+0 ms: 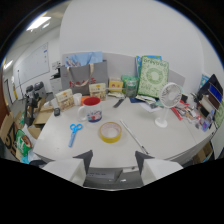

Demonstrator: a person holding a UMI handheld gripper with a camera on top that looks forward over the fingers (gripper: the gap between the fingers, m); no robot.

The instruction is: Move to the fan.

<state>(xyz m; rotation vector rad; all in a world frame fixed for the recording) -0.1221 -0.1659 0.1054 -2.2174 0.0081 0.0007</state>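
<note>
A small white desk fan [169, 101] stands upright on the white table [60, 135], far ahead of my fingers and off to the right, near the table's right side. My gripper [113, 156] is open, its two pale fingers [84, 161] spread apart over the table's near edge with nothing between them. A roll of yellow tape [110, 132] lies flat just ahead of the fingers.
A red-rimmed mug [92, 108] and blue scissors [75, 130] sit left of the tape. Boxes, a bag [82, 76] and a green box [153, 77] line the table's back. Clutter lies right of the fan [192, 112]. Cardboard and chairs stand at the left.
</note>
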